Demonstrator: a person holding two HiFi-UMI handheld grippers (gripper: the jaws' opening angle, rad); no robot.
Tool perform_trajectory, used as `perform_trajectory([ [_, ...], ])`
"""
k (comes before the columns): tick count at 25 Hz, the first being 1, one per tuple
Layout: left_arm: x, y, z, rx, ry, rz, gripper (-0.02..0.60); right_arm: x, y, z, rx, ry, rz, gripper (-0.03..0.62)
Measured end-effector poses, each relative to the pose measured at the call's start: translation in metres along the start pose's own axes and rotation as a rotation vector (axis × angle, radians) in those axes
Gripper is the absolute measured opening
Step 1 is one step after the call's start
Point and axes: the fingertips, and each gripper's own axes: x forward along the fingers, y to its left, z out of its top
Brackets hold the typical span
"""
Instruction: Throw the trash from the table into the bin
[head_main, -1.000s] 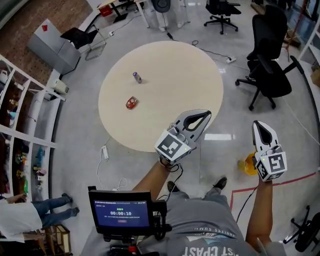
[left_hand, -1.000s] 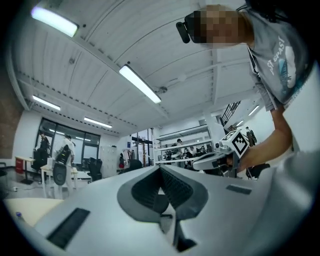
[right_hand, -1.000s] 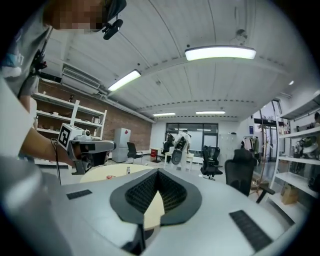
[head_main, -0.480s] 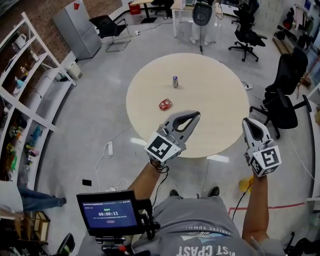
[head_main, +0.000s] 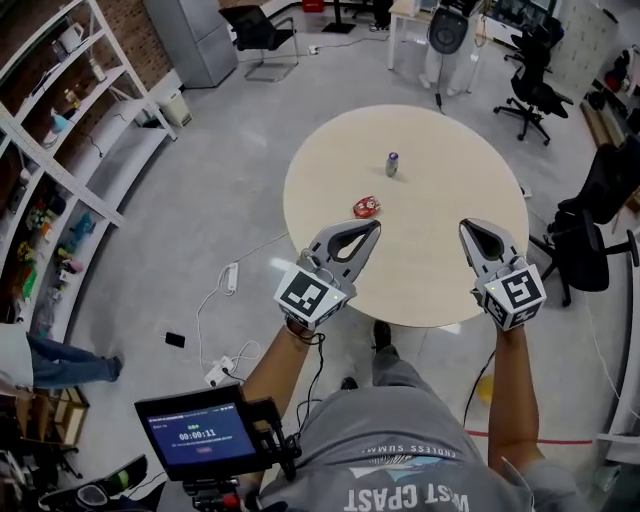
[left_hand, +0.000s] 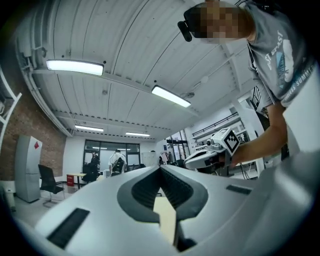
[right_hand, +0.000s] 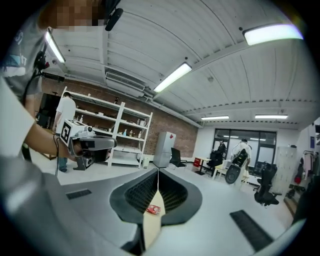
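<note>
Advanced over table (head_main: 430, 205): left hand-held gripper (head_main: 371, 227), right hand-held gripper (head_main: 467, 229), closed.

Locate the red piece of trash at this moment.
In the head view the red trash piece lies on the round table, left of centre, nearer the person than the small purple can and just beyond the left tool.

Screen (head_main: 200, 437), low in head view: timer reads 00:00:11; small line above it too tiny to read. Grey shirt (head_main: 430, 478): small curved print ENDLESS SUMMER, upside down to camera. Bigger white letters under it cut by frame edge, only "AST" clear. Left gripper view catches "SUMME" on same shirt. Grey cabinet (right_hand: 163, 149): red diamond sticker (right_hand: 171, 135), no lettering legible. Red can (head_main: 366, 207): label too small to read. Cube (head_main: 308, 296) and other cube (head_main: 517, 292): black-and-white square codes, no letters.
</note>
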Motion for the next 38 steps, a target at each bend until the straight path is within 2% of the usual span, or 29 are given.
perform_trajectory([
  [4, 0.001, 0.048, -0.019, -0.009, 0.031, 0.064, 0.035, 0.074, 0.002, -0.014, 0.012, 0.027, 0.115, 0.009],
  [8, 0.008, 0.095, -0.054, -0.065, 0.102, 0.123, 0.035, 0.150, 0.003, -0.043, 0.032, 0.082, 0.228, 0.009],
  [11, 0.021, 0.129, -0.087, -0.110, 0.142, 0.160, 0.035, 0.208, 0.003, -0.075, 0.040, 0.140, 0.329, 0.128],
  [14, 0.036, 0.159, -0.110, -0.148, 0.166, 0.190, 0.035, 0.263, 0.002, -0.104, 0.003, 0.201, 0.437, 0.231],
  [17, 0.043, 0.175, -0.143, -0.184, 0.196, 0.213, 0.035, 0.303, 0.008, -0.152, -0.037, 0.275, 0.539, 0.304],
  [22, 0.050, 0.199, -0.188, -0.241, 0.232, 0.252, 0.035, 0.354, 0.025, -0.237, -0.148, 0.433, 0.727, 0.328],
  [27, 0.049, 0.208, -0.231, -0.298, 0.267, 0.284, 0.035, 0.387, 0.043, -0.304, -0.327, 0.522, 0.876, 0.328],
  [30, 0.047, 0.208, -0.241, -0.317, 0.278, 0.295, 0.035, 0.393, 0.052, -0.324, -0.407, 0.556, 0.954, 0.332],
  [33, 0.046, 0.208, -0.244, -0.330, 0.284, 0.304, 0.035, 0.395, 0.057, -0.337, -0.452, 0.595, 1.017, 0.364],
  [36, 0.047, 0.208, -0.245, -0.337, 0.288, 0.308, 0.035, 0.395, 0.059, -0.344, -0.423, 0.636, 1.065, 0.364],
  [38, 0.047, 0.207, -0.245, -0.337, 0.289, 0.307, 0.035, 0.396, 0.057, -0.344, -0.393, 0.641, 1.066, 0.363],
])
